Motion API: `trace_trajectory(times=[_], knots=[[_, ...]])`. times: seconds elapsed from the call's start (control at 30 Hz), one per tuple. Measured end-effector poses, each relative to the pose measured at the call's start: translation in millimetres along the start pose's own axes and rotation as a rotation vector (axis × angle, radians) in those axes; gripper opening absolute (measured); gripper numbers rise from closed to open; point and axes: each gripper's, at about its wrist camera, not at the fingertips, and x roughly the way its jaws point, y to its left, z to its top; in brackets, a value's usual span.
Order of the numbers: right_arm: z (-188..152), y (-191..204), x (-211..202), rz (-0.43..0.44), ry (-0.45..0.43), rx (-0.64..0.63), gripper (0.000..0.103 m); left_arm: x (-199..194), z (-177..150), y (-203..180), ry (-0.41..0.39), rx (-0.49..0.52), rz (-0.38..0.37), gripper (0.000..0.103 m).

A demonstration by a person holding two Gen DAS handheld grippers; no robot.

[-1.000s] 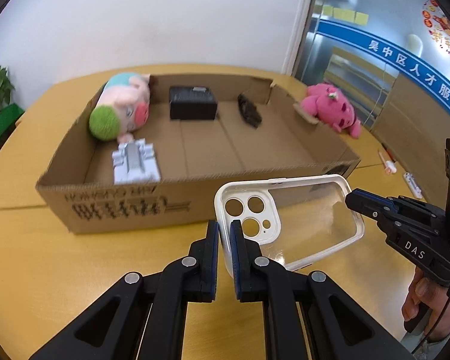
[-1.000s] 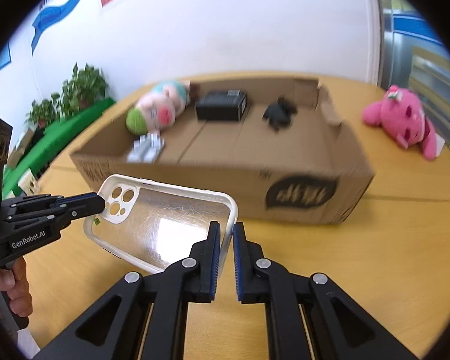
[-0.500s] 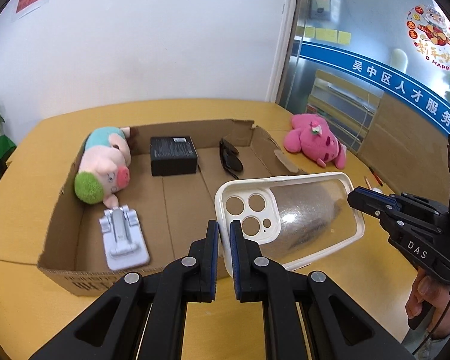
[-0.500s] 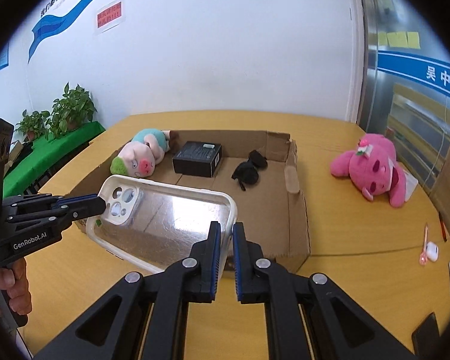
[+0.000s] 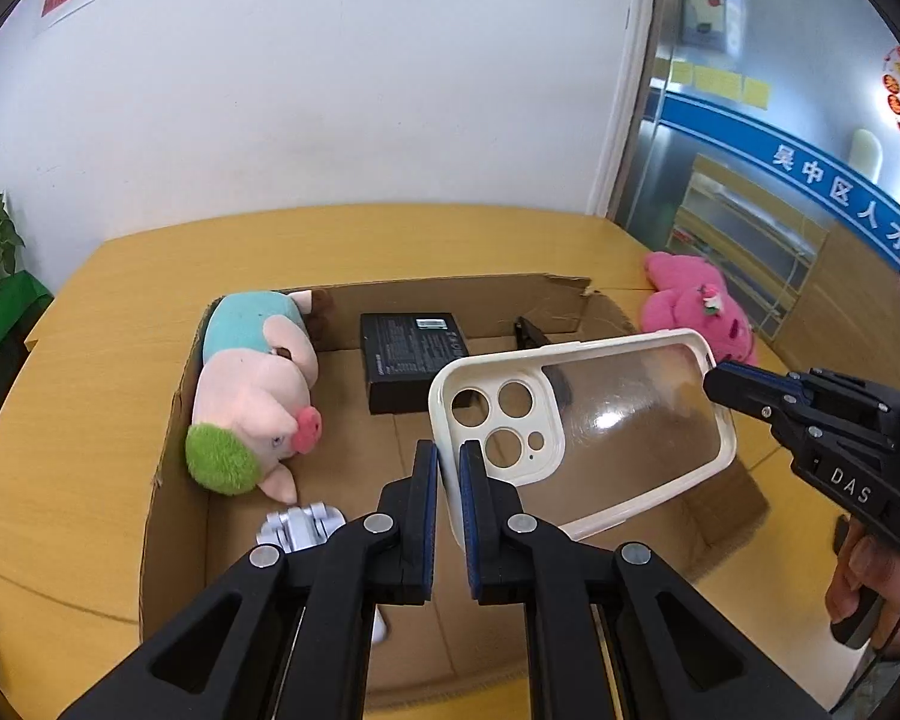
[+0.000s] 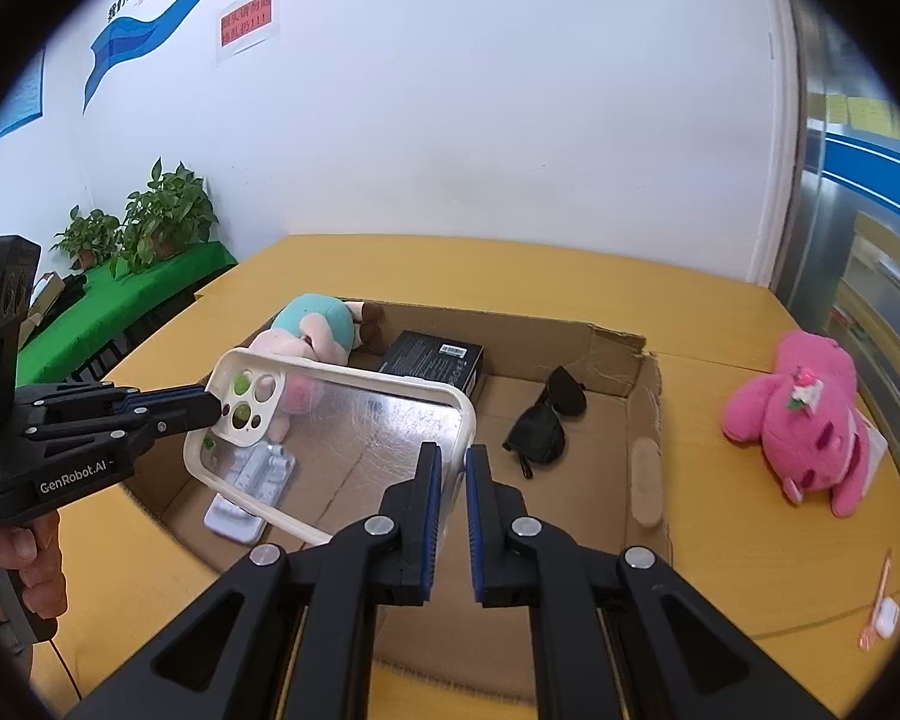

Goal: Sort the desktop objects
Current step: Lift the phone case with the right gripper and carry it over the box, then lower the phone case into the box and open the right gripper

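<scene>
So far the sorting looks well advanced but not finished. Going left to right in the cardboard box (image 5: 168, 468), 4 things already lie on its floor: a plush pig (image 5: 252, 402) with a green cap and teal body, soft and rounded, against the left wall; a pale grey hinged plastic stand (image 5: 297, 528) near the front; a flat black matte carton (image 5: 411, 360) with printed text and a barcode label toward the back; and folded black sunglasses (image 6: 543, 420), glossy, toward the right.

The thing in hand is a phone case (image 5: 582, 426), held in the air above the box opening, tilted. Its bumper is cream rubbery plastic, its back a clear glossy panel that catches glare, and 3 round camera holes sit in a raised cream corner. The left gripper (image 5: 444, 480) has its blue-lined fingers narrowed on the camera-end edge, and the right gripper (image 6: 450, 480) pinches the opposite short edge in the same way, so both clamp the case.

Right of the box, a fuzzy pink plush toy (image 6: 804, 420) lies on the smooth yellow wooden table (image 6: 750, 540), well apart from the box wall. Near the right table edge are a small white earbud case (image 6: 885, 627) and a thin pink pen (image 6: 873, 606). By my reading, the case needs lowering in, and those 3 remain.
</scene>
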Motion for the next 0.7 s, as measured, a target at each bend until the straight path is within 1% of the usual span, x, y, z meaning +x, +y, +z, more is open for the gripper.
trace_trajectory(times=[0.07, 0.17, 0.27, 0.33, 0.43, 0.5, 0.53, 0.57, 0.63, 0.7], knots=[[7.4, -4.3, 18.2, 0.015, 0.023, -0.001, 0.008, 19.1, 6.9, 5.0, 0.035, -0.005, 0.009, 0.006], [15.4, -15.5, 56.0, 0.036, 0.09, 0.021, 0.008, 49.9, 13.4, 14.3, 0.099, -0.023, 0.016, 0.006], [11.9, -25.9, 88.7, 0.054, 0.16, 0.056, 0.008, 79.3, 14.4, 19.7, 0.164, -0.021, 0.04, 0.006], [4.9, -30.5, 115.7, 0.064, 0.232, 0.076, 0.008, 101.0, 12.0, 22.1, 0.222, -0.007, 0.059, 0.006], [-6.6, -36.9, 157.0, 0.075, 0.351, 0.106, 0.008, 132.8, 7.2, 29.8, 0.303, -0.026, 0.078, 0.006], [-11.7, -41.4, 180.8, 0.088, 0.424, 0.133, 0.008, 149.1, 6.1, 32.7, 0.349, -0.033, 0.097, 0.006], [-13.2, -44.5, 191.6, 0.097, 0.465, 0.151, 0.008, 152.5, 6.8, 34.4, 0.35, -0.039, 0.104, 0.005], [-13.9, -45.0, 200.2, 0.105, 0.503, 0.158, 0.008, 158.4, 6.8, 34.7, 0.37, -0.03, 0.123, 0.005], [-17.3, -44.3, 215.7, 0.124, 0.586, 0.159, 0.008, 169.8, 2.4, 34.7, 0.434, -0.035, 0.125, 0.005], [-19.4, -43.1, 221.3, 0.098, 0.614, 0.147, 0.01, 174.1, -2.7, 33.6, 0.473, -0.03, 0.141, 0.006]])
